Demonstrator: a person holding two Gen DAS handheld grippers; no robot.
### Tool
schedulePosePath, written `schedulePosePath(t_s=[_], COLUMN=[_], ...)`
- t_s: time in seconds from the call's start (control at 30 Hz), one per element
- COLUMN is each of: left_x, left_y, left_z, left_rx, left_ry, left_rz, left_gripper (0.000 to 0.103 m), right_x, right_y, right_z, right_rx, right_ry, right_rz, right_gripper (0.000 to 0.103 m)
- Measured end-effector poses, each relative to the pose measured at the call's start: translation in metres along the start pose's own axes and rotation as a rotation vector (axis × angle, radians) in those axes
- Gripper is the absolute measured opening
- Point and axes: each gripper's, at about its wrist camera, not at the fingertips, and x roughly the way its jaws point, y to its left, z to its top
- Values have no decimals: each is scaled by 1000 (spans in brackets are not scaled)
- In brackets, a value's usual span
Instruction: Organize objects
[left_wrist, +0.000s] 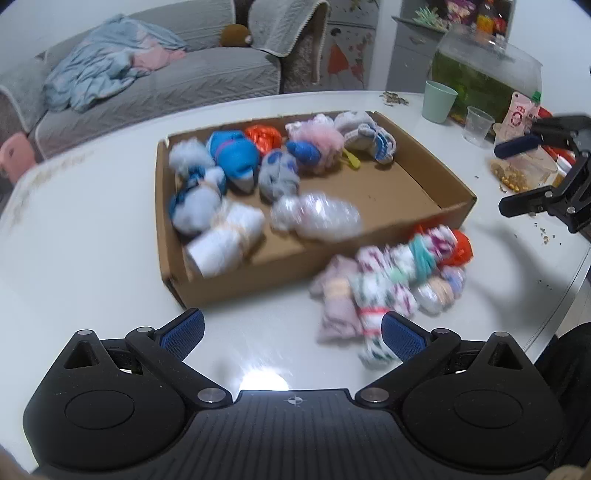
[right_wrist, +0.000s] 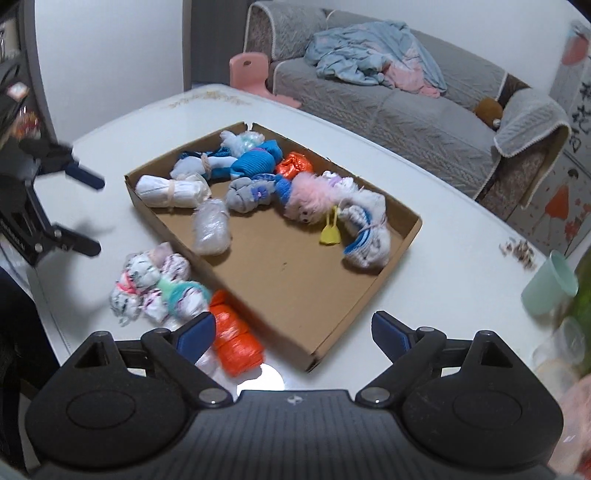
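Both wrist cameras look steeply down from opposite sides — sharing the cardboard tray (left_wrist: 413, 236) (right_wrist: 402, 240) — each glimpsing the other claw.

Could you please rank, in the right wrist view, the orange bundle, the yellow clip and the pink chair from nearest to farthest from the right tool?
Measured from the right tool:
1. Orange bundle, on the table just outside the cardboard box, beside the tool's left finger.
2. Yellow clip, inside the box, toward its right part.
3. Pink chair, beyond the table's far edge.

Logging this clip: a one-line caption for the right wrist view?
Open right gripper above a shallow brown cardboard tray of rolled sock bundles; a shiny orange bundle lies outside on the white table.
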Motion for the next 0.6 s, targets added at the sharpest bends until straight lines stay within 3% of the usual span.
schedulePosePath(t_s=[0.2,0.27,0.43,0.6], left_x=[1,4,15,32], left_y=[-26,-35,-55,-66], left_z=[-34,-40,-47,-46], left_rx=[-26,-28,-20,13], left_ry=[-79,-112,-145,-126], left_rz=[-59,-70,-103,-103], left_gripper=[102,102,100,99], right_x=[6,9,22,32], right_y=[22,28,35,39], right_z=[-37,-44,-50,-52], right_rx=[65,74,112,130], right_ry=[-126,-153,-184,-177], right_rz=[30,5,6,32], right_gripper=[89,87,84,83])
